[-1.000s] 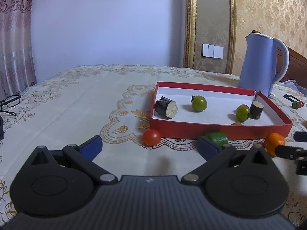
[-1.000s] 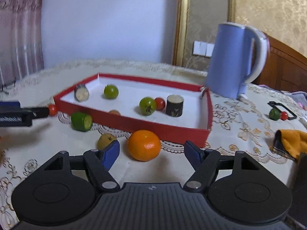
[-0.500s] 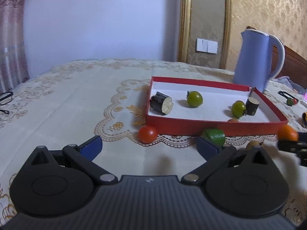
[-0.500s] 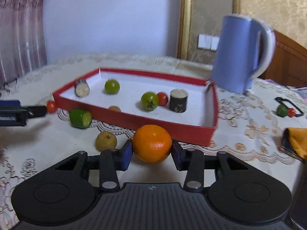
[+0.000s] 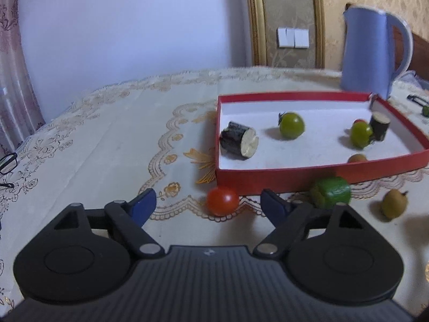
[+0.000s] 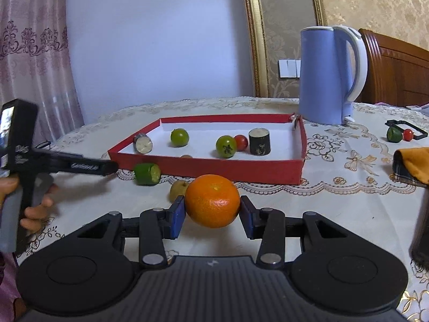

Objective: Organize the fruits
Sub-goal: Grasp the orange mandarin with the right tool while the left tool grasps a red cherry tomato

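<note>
My right gripper (image 6: 212,212) is shut on an orange (image 6: 212,200) and holds it above the tablecloth in front of the red tray (image 6: 230,167). My left gripper (image 5: 207,205) is open, with a red cherry tomato (image 5: 222,200) on the cloth between its fingertips, just in front of the tray (image 5: 268,178). A cut green piece (image 5: 331,191) and a small yellow-brown fruit (image 5: 394,204) lie on the cloth outside the tray. Inside the tray are two green tomatoes, a red one and two dark cylinders.
A blue kettle (image 6: 328,75) stands behind the tray's right end. An orange cloth (image 6: 413,165) and a black holder with small fruits (image 6: 402,134) lie at the right. Glasses (image 5: 8,162) lie at the far left. The left hand-held tool (image 6: 53,165) reaches in from the left.
My right gripper closed on the orange and lifted it off the cloth. My left gripper moved closer to the red cherry tomato, which now sits between its open fingers.
</note>
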`<state>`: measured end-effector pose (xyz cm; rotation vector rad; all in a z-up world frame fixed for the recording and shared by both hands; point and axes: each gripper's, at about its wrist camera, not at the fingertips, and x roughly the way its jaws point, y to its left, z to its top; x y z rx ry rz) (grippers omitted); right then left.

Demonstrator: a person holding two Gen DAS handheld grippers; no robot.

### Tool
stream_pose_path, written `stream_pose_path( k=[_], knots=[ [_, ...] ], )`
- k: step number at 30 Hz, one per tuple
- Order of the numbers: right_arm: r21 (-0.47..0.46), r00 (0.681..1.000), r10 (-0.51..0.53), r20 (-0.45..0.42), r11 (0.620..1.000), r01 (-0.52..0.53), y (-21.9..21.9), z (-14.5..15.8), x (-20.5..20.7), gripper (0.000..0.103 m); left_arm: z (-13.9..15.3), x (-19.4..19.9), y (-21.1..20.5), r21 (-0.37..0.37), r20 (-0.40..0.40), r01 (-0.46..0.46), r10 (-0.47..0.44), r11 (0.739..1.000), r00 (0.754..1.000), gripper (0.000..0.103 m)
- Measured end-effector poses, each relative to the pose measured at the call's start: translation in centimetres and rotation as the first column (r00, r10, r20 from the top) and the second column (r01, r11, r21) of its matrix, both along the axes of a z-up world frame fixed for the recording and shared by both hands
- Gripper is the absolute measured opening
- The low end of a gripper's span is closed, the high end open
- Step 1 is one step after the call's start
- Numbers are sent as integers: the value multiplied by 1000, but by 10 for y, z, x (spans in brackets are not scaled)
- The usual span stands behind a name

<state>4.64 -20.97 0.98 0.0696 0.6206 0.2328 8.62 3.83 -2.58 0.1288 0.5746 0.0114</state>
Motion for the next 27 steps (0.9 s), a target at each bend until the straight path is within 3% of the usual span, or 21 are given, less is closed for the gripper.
stream_pose_path(
  k=[1, 3, 4, 6, 11, 17, 27],
  knots=[
    [-2, 1000, 2, -4, 1000, -3, 1, -2, 0, 42, -2, 3, -1, 2, -10, 3, -3, 1000, 1000, 64],
    [1, 1000, 1, -11, 1000, -1, 0, -5, -1, 42, -4, 4, -1, -11, -22, 20, -20, 1000, 1000, 50],
    [4, 1000, 0, -12, 1000, 0, 1, -6, -2, 42, -4, 3, -1, -20, -24, 31, -31, 999, 999, 34],
    [8, 1000, 0, -9, 1000, 0, 0, -6, -3, 42, -4, -1, -1, -27, -23, 42, -43, 999, 999, 25],
    [16, 1000, -3, -3, 1000, 3, 0, -6, -4, 42, 5, -15, -1, -58, -5, 58, -58, 997, 998, 25],
    [44, 1000, -14, -4, 999, 14, -5, -7, -5, 42, 38, -36, -17, -28, 113, 105, -102, 994, 988, 25],
    [62, 1000, -29, 8, 998, 29, -7, -6, -7, 42, 68, 1, -60, 36, 165, 111, -115, 993, 980, 25]
  ],
)
